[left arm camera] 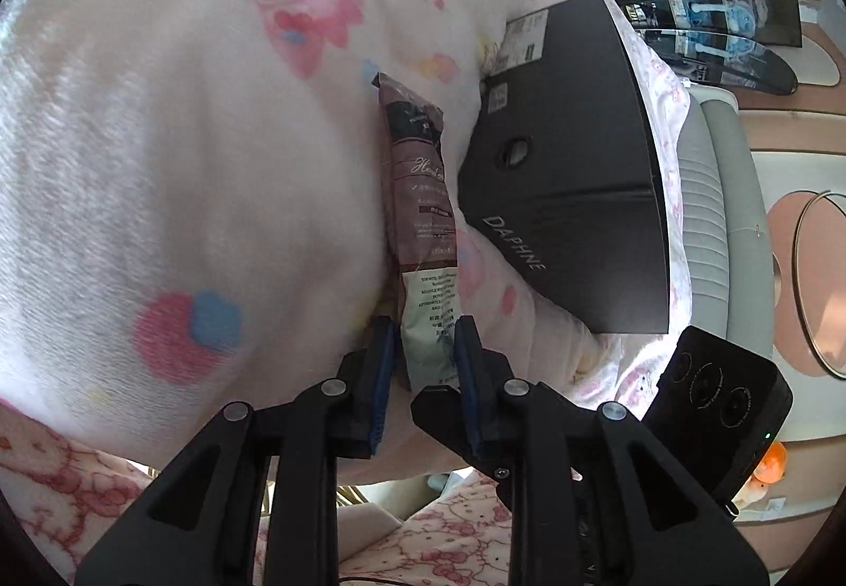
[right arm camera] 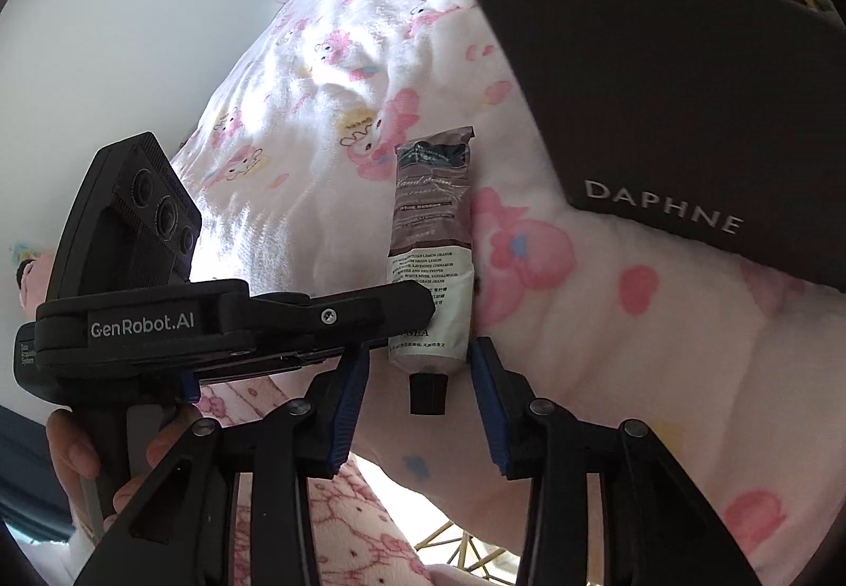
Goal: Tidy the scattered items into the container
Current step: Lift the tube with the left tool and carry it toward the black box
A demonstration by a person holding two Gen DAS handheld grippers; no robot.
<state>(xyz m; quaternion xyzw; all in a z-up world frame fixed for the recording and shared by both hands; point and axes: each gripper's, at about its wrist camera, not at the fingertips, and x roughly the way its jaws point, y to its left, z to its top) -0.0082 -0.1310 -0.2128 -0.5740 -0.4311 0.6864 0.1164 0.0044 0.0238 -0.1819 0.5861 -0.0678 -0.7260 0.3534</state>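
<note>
Left gripper (left arm camera: 423, 348) pinched the soft, light tube (left arm camera: 420, 216) at lower centre; right gripper (right arm camera: 420, 374) straddled its stiff cap (right arm camera: 428, 393), unclamped, probably the firmer hold.

My left tongs (left arm camera: 423, 337) grip the tube (right arm camera: 431, 258) from the side, their body crossing just left of my right tongs (right arm camera: 417, 369), so that side is blocked. The tube's cap hangs between my right fingers (right arm camera: 346, 401) with a gap on each side. Ahead and to the right the box (right arm camera: 687, 110) stands on the blanket (right arm camera: 608, 348), its wall toward me, its open top up beyond. Between tube and box the blanket is bare. Left of my left tongs it is bare as well.
</note>
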